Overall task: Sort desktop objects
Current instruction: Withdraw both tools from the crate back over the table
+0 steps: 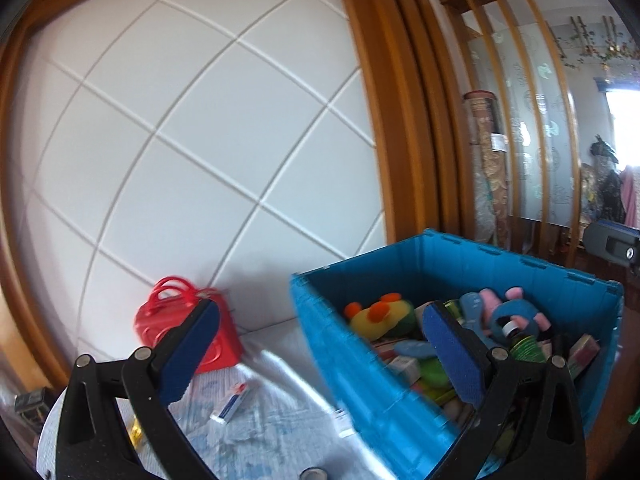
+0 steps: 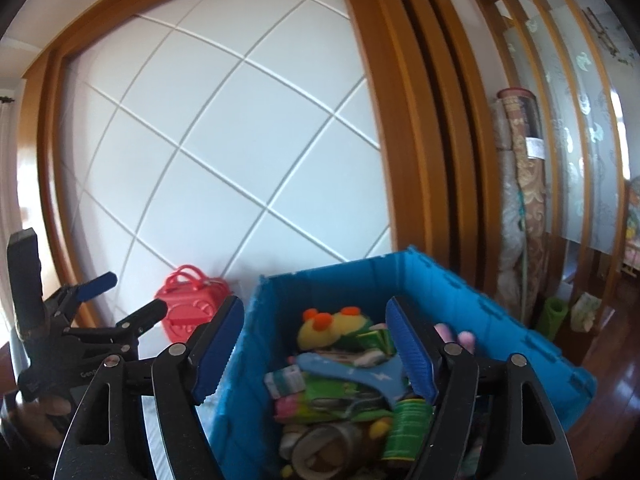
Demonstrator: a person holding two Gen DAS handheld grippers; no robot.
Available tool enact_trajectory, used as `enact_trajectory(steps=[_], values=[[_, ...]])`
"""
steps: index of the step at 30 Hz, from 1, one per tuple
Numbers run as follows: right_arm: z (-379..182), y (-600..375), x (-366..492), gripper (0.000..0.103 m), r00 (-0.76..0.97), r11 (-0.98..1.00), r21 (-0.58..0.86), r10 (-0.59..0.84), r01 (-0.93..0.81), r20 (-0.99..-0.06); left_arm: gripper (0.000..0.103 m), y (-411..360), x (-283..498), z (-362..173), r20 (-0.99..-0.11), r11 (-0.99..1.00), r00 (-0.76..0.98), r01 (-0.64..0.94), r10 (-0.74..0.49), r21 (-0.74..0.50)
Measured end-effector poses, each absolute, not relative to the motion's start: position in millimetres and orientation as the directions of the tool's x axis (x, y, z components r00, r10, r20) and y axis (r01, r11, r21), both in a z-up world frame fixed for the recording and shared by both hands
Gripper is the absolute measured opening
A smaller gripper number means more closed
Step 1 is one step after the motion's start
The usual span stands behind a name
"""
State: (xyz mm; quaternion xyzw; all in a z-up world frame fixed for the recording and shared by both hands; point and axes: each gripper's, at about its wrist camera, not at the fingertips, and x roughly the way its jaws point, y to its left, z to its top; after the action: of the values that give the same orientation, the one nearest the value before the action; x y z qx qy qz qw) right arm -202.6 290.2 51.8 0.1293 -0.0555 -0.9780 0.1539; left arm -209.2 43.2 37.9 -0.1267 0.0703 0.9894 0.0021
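Both hand-held grippers, left (image 1: 320, 354) and right (image 2: 316, 350), gape wide and empty above the toy-filled blue plastic crate (image 2: 460, 292). A red plastic toy case (image 1: 180, 332) stands left of the crate on the table (image 1: 280, 420).

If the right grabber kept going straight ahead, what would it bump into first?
Probably the pile of toys in the blue bin: the open right gripper points at the yellow plush toy on top. Depth is hard to judge.

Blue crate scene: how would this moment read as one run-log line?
left gripper: open, empty | right gripper: open, empty, above blue crate | crate: full of toys | red toy case: on table by wall
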Motion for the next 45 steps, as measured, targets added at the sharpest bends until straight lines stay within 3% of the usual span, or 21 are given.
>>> enact_trajectory(steps=[13,26,34,45], values=[[33,131,-221,0.079,-0.839,-0.883,0.157,-0.470,0.443,-0.275,0.103,-155,-159,2,-0.275,-0.952,-0.916,0.251,-0.292,0.177],[-2,-30,-243,0.079,-0.807,-0.891,0.196,-0.454,0.410,-0.377,0.103,-339,-151,11,-0.253,-0.903,-0.884,0.321,-0.394,0.287],[-27,-61,-272,0.079,-0.806,-0.916,0.152,-0.400,0.372,-0.436,0.103,-384,-186,-43,-0.316,-0.912,-0.862,0.332,-0.397,0.243],[-87,-83,-363,0.079,-0.771,-0.930,0.170,-0.364,0.325,-0.522,0.103,-401,-262,-150,-0.471,-0.937,-0.812,0.277,-0.346,0.211]])
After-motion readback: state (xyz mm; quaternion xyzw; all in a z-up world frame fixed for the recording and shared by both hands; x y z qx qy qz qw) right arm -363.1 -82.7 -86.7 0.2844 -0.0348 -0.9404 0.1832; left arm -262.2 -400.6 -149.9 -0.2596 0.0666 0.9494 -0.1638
